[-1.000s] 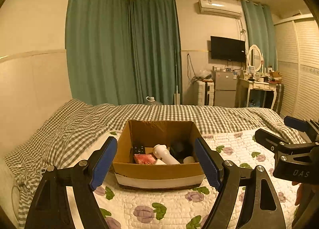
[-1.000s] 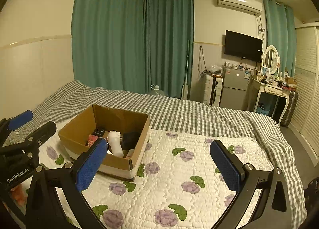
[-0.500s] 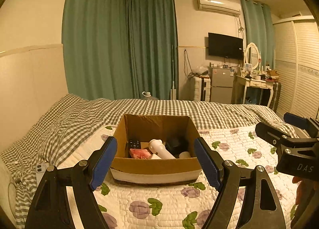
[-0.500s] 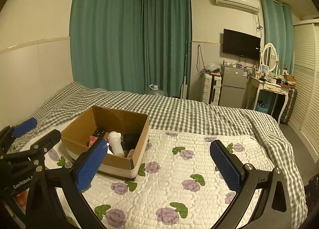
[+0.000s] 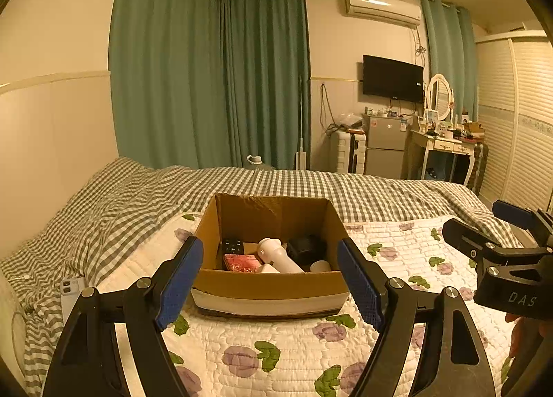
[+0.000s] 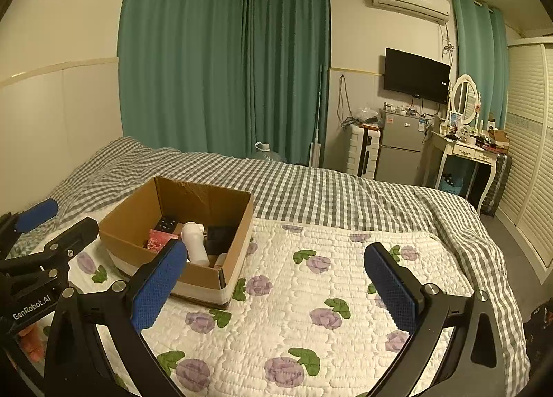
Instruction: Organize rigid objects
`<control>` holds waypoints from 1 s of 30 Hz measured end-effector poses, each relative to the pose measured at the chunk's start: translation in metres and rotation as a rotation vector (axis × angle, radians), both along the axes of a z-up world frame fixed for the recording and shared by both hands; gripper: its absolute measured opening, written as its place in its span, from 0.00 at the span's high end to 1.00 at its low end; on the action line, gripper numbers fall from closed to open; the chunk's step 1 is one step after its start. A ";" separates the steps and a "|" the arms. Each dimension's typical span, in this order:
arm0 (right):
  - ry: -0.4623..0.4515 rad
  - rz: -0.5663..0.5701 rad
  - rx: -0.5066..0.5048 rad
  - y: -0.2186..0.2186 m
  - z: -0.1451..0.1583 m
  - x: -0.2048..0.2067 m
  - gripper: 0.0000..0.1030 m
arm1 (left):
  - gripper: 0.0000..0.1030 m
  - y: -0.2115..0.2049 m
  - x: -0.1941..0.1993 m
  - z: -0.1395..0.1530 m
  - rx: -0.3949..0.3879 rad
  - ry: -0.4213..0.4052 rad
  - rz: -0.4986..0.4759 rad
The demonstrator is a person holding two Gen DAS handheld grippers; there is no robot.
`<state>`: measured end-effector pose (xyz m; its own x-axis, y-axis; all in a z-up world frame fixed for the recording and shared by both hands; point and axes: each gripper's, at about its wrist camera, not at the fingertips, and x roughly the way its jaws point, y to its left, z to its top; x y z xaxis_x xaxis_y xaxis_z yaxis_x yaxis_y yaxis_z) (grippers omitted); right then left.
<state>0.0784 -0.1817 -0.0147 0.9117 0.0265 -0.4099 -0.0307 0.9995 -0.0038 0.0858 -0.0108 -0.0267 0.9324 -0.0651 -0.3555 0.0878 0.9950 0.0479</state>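
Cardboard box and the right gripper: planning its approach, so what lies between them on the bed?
Only bare floral quilt lies between the cardboard box and the open right gripper, shown in the right wrist view.

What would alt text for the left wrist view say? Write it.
An open cardboard box sits on a floral quilt, framed by the open, empty left hand-held gripper. Inside lie a white bottle, a red packet, a remote and a black item. The right hand-held gripper is at the right edge.
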 end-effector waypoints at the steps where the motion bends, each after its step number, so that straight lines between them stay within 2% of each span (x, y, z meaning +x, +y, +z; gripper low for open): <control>1: 0.000 0.000 -0.003 0.001 0.000 0.000 0.00 | 0.20 0.000 0.000 0.000 0.000 0.000 0.001; 30: 0.019 -0.004 -0.003 -0.001 -0.006 0.002 0.00 | 0.20 0.000 0.000 -0.005 0.003 0.011 -0.015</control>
<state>0.0808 -0.1823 -0.0203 0.9039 0.0211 -0.4272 -0.0264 0.9996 -0.0065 0.0859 -0.0107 -0.0316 0.9275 -0.0774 -0.3657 0.1027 0.9934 0.0503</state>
